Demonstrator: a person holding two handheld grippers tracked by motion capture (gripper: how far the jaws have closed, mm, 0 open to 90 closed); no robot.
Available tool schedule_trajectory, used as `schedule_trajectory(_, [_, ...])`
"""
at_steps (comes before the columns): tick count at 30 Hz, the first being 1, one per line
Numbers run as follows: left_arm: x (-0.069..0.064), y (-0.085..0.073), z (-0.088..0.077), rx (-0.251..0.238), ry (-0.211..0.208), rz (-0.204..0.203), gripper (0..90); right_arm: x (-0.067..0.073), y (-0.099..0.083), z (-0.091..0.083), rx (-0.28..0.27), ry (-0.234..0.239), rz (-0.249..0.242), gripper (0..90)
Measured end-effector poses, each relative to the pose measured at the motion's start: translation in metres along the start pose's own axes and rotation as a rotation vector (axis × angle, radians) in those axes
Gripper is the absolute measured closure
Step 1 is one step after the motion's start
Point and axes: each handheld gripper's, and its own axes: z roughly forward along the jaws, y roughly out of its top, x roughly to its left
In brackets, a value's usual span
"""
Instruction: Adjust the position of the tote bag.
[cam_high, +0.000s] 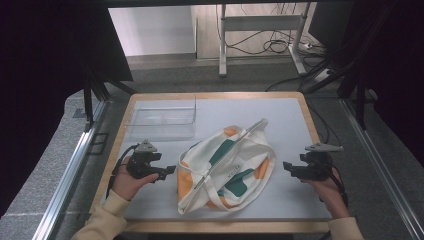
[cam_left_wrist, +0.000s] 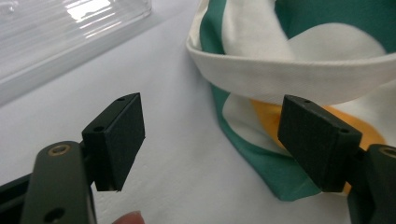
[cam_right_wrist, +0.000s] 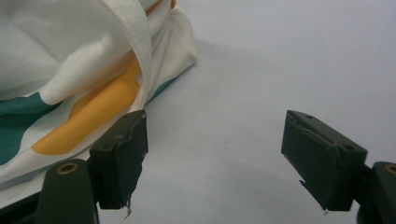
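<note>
A white cloth bag (cam_high: 227, 167) with green and orange patches lies crumpled in the middle of the white mat. My left gripper (cam_high: 170, 170) is held open just left of the bag, its jaws pointing at it. In the left gripper view the gripper (cam_left_wrist: 212, 140) stands wide apart before the bag's strap and green edge (cam_left_wrist: 261, 74). My right gripper (cam_high: 287, 166) is open at the bag's right side, a short gap away. In the right gripper view the gripper (cam_right_wrist: 215, 158) frames bare mat, with the bag (cam_right_wrist: 70, 79) at the left.
A clear plastic box (cam_high: 163, 119) stands at the back left of the mat, seen also as a ribbed clear box (cam_left_wrist: 60, 32) in the left gripper view. The wooden table edge (cam_high: 215, 95) rims the mat. Cables and a desk frame lie on the floor beyond.
</note>
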Motion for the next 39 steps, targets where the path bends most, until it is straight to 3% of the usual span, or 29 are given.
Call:
schedule_trajectory(4, [-0.007, 0.004, -0.004, -0.024, 0.000, 0.011, 23.4, 0.000, 0.000, 0.001, -0.001, 0.000, 0.002, 23.0])
schedule_trajectory(10, [-0.020, 0.010, -0.012, -0.043, -0.036, 0.032, 21.1, 0.001, -0.001, 0.001, 0.004, -0.002, 0.001, 22.4])
schedule_trajectory(13, [-0.025, 0.013, -0.016, -0.030, -0.052, 0.041, 22.7, 0.002, 0.000, 0.001, 0.001, 0.000, 0.002, 22.4])
schedule_trajectory(23, [-0.050, 0.019, -0.028, -0.048, -0.089, 0.114, 22.8, 0.001, -0.001, 0.002, 0.000, 0.008, 0.009, 22.1])
schedule_trajectory(34, [-0.060, 0.016, -0.029, -0.039, -0.113, 0.120, 22.9, -0.001, -0.002, 0.000, -0.005, -0.003, 0.029, 21.3])
schedule_trajectory(39, [-0.072, 0.016, -0.034, -0.036, -0.169, 0.132, 23.5, -0.001, -0.003, 0.000, 0.000, -0.009, 0.031, 21.3])
